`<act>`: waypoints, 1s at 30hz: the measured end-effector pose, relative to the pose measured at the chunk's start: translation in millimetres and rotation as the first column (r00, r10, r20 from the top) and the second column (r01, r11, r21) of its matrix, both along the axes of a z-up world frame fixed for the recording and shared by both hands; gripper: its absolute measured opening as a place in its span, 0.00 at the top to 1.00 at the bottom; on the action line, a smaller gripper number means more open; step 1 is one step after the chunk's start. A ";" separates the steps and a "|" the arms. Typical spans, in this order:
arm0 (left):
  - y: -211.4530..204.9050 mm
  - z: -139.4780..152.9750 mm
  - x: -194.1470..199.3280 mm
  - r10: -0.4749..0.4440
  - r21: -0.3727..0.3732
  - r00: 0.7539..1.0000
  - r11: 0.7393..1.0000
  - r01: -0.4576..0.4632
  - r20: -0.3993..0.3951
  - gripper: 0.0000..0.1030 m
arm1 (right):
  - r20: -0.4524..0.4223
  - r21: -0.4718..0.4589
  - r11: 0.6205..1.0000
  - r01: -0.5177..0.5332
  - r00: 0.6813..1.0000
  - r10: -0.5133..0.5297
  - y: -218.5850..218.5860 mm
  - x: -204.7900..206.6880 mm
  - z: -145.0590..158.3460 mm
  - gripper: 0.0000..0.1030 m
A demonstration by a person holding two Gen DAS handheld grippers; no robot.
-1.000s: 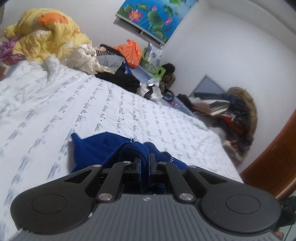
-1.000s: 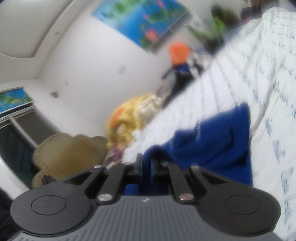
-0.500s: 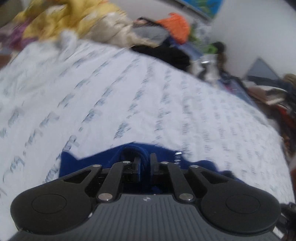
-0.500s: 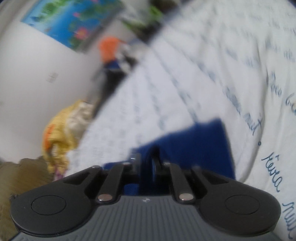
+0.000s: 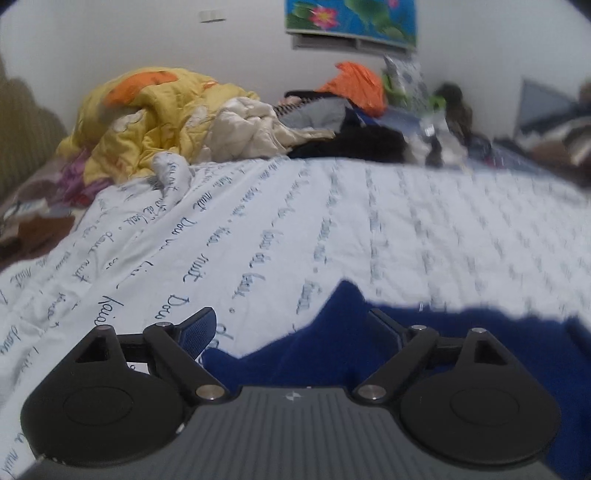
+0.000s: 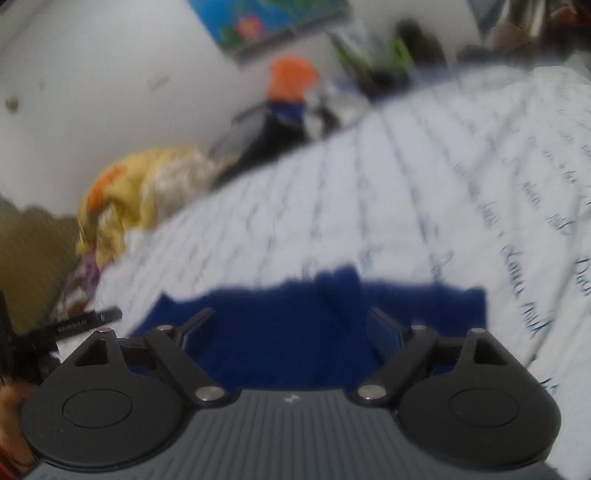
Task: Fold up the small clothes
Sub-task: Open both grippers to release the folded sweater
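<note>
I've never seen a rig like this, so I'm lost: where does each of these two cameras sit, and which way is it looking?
Left wrist: rides on the left gripper, looking along its opening fingers over the blue garment and bed sheet toward the wall.
Right wrist: rides on the right gripper, jaws opening over the garment, tilted view; a bit of hand shows at left.
Shared: garment, sheet, yellow quilt, flower picture.

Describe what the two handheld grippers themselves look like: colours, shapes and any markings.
Both look alike. The left gripper and the right gripper each have a ribbed grey body with a small pale logo at its front edge, flanked by two round matte black discs. Black linkage bars with silver pivot pins carry the fingers; the pads look dark blue and finely textured. No cables or sleeves show.
</note>
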State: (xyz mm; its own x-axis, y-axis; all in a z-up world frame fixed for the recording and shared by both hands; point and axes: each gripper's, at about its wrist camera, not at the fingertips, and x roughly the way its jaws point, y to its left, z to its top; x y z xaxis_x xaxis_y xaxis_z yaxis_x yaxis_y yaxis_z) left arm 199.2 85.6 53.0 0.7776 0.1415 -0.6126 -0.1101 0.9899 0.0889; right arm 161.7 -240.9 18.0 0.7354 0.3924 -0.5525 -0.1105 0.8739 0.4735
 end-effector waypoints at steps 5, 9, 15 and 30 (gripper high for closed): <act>-1.3 -24.3 -23.6 0.012 0.062 1.000 0.998 -0.011 -0.016 0.17 | -0.032 -0.361 0.910 0.206 0.972 -0.233 14.9 17.0 -22.0 0.15; -15.8 -20.6 -64.4 -0.030 0.116 0.998 0.993 0.023 0.057 0.16 | 0.113 -0.540 0.786 0.302 0.951 -0.288 23.3 -1.3 -10.0 0.14; -37.7 -22.4 -104.3 -0.102 0.089 0.993 0.991 0.097 0.060 0.13 | 0.079 -0.528 0.816 0.236 0.970 -0.229 32.0 -25.0 2.8 0.14; -25.3 -33.2 -133.4 -0.149 0.066 0.989 0.987 0.146 0.027 0.11 | 0.000 -0.523 0.833 0.179 0.978 -0.210 54.7 -52.7 -9.9 0.13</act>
State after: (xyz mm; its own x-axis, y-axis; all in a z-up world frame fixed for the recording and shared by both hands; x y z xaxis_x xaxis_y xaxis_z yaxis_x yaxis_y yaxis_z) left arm 65.9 60.3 19.8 0.8118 0.0620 -0.5806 0.0329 0.9879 0.1515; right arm 108.9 -186.2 8.1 0.7284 -0.1101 -0.6763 0.1001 0.9935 -0.0539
